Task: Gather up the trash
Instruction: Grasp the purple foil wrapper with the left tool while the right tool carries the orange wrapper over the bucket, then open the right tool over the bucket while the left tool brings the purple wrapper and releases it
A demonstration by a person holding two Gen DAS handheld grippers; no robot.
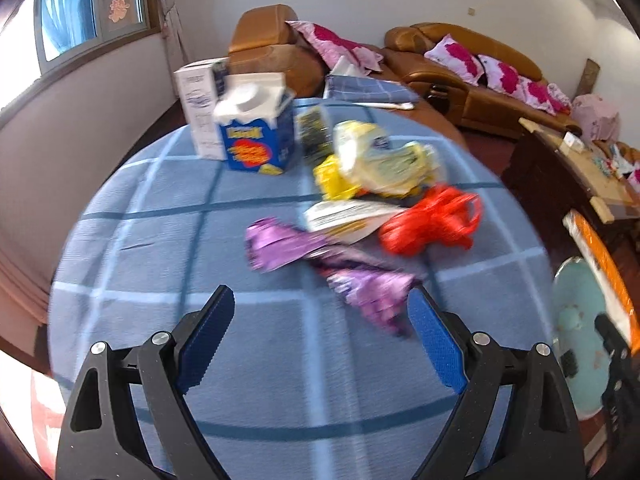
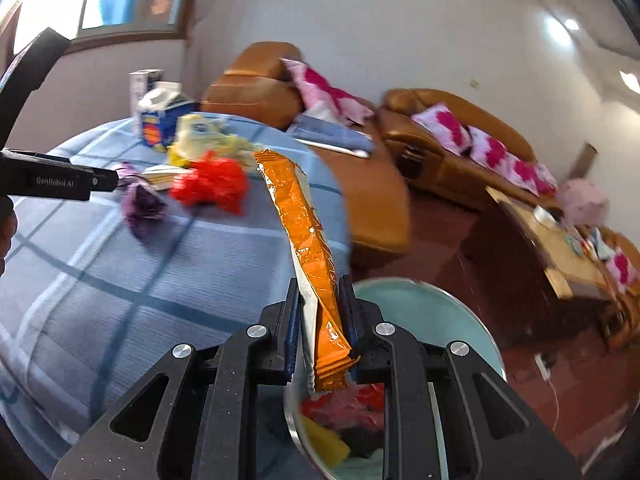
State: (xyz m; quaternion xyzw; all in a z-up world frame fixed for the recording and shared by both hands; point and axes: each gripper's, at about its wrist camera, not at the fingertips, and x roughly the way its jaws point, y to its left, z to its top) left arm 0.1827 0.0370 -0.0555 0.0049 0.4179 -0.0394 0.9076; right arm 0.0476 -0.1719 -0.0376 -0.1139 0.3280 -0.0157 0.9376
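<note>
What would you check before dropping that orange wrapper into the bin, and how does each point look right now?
1. Right tongs grip the orange wrapper: ok, pads shut on its lower end.
2. Wrapper above the bin: ok for its gripped end; its far end leans over the table.
3. Room in the bin: ok, trash lies only at the bottom.
4. Left tongs free for the next piece: ok, open and holding nothing.
5. Next piece within reach: ok, the purple wrapper lies just ahead of the left tongs.
6. Wrapper will slip out cleanly: cannot tell.

Wrappers (image 1: 360, 208) piled mid-table (image 1: 160, 240), cartons (image 1: 256, 136) behind; bin (image 2: 432, 312) beside table's right edge.
</note>
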